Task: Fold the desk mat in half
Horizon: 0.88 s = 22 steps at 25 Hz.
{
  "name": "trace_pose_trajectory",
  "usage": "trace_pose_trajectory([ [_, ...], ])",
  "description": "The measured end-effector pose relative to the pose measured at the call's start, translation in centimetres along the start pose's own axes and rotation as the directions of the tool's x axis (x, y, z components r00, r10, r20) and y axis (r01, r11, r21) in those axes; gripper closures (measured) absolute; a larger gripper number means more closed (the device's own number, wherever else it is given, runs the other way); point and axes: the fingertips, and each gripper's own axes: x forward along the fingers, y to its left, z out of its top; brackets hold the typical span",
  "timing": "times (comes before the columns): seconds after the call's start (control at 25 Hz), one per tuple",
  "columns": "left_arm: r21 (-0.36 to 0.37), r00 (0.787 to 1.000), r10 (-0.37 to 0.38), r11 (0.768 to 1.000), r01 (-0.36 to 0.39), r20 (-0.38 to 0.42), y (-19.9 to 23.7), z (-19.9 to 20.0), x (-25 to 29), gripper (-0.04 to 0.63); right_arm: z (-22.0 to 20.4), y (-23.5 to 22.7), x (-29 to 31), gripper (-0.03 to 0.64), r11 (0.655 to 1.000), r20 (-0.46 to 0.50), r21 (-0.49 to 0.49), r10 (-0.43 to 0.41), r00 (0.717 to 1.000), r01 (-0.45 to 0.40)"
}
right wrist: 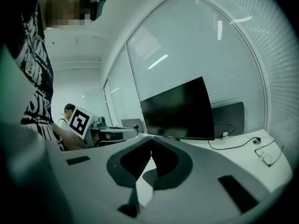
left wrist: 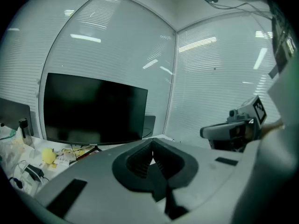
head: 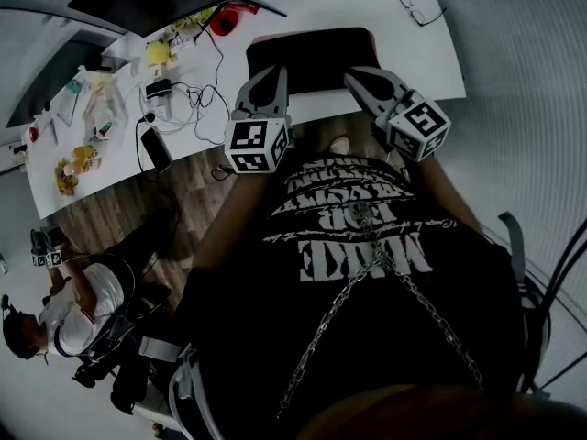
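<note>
Tangled cables and small clutter crowd the left part of the white table. Next to them the left gripper hovers with its jaws pressed together and nothing between them. The dark desk mat lies flat and unfolded in the middle of the table, its near edge just beyond both grippers. The right gripper hangs over that edge too, its jaws likewise together and empty. A pair of glasses rests far right. The fold has not begun, and the likely trouble is the pickup. Jaws that open late will only push the thin mat away. Uneven grips would skew the fold, and a wide swing could snag the cables or sweep the glasses
</note>
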Motion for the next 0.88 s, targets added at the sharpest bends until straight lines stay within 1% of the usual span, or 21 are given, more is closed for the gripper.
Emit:
trace_pose_trajectory([
  [0.08, 0.004, 1.0, -0.014, 1.0, 0.014, 0.011, 0.9, 0.7, 0.3, 0.588, 0.4, -0.1, 0.7, 0.617, 0.999, 0.002, -0.003, -0.034, 0.999, 0.034],
  [0.2, 0.022, 0.999, -0.042, 0.999, 0.042, 0.016, 2.5, 1.7, 0.5, 0.587, 1.9, -0.4, 2.3, 0.617, 0.996, 0.038, -0.004, -0.091, 0.995, 0.091],
  [0.32, 0.019, 0.997, -0.072, 0.997, 0.072, 0.002, 3.9, 1.3, 0.5, 0.588, 2.8, 0.1, 3.7, 0.617, 0.992, 0.063, -0.026, -0.118, 0.991, 0.12],
  [0.4, 0.019, 0.995, -0.097, 0.995, 0.097, 0.0, 4.7, 1.2, 0.6, 0.588, 3.1, 0.5, 4.7, 0.617, 0.99, 0.067, -0.042, -0.13, 0.989, 0.133],
  [0.52, 0.027, 0.992, -0.123, 0.992, 0.122, 0.023, 6.1, 1.8, 0.5, 0.588, 3.4, 1.7, 6.1, 0.617, 0.987, 0.065, -0.067, -0.139, 0.988, 0.143],
  [0.72, -0.008, 0.992, -0.118, 0.993, 0.119, 0.047, 9.3, 2.1, 0.2, 0.588, 2.7, 3.3, 8.3, 0.617, 0.985, 0.031, -0.086, -0.145, 0.989, 0.147],
  [0.88, -0.038, 0.992, -0.123, 0.992, 0.124, 0.033, 10.4, 1.1, 0.9, 0.588, 2.0, 2.6, 8.6, 0.617, 0.98, 0.003, -0.103, -0.172, 0.985, 0.171],
])
